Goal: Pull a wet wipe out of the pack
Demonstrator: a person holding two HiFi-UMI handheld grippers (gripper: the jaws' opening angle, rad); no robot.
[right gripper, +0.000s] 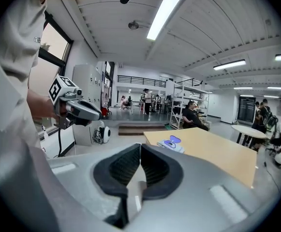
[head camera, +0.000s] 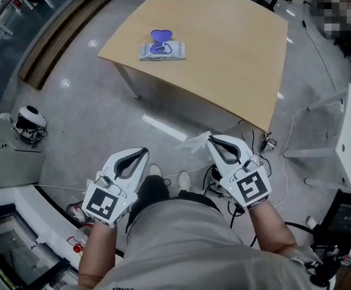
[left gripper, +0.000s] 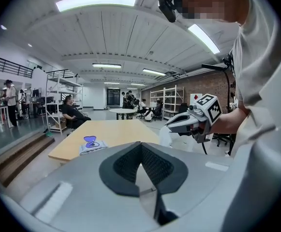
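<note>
In the head view, a flat white pack point(head camera: 162, 51) of wet wipes, its purple lid flipped up, is seen on a light wooden desk point(head camera: 223, 47) toward 11 o'clock, well apart from both grippers. The grey-and-white left gripper point(head camera: 144, 152) is held at 7 o'clock over the grey floor point(head camera: 84, 101), its jaws pressed together on nothing. At 5 o'clock the right gripper point(head camera: 211, 139) is closed on a thin white wet wipe point(head camera: 194, 142), which sticks out from the tips toward 9 o'clock.

In the left gripper view, the left gripper point(left gripper: 140, 144) is shown with its ridged dark pads meeting and nothing between them. The pack point(left gripper: 93, 145) lies on the desk point(left gripper: 125, 129) at 10 o'clock of the tips. The right gripper point(left gripper: 169, 126) is seen at 2 o'clock, with the wet wipe point(left gripper: 166, 137) hanging from its tips.

In the right gripper view, the right gripper point(right gripper: 140, 145) is shown with its jaws together; the wet wipe is hardly made out there. The pack point(right gripper: 171, 144) is seen at 2 o'clock on the desk point(right gripper: 217, 153), and the left gripper point(right gripper: 97, 115) at 10 o'clock.
</note>
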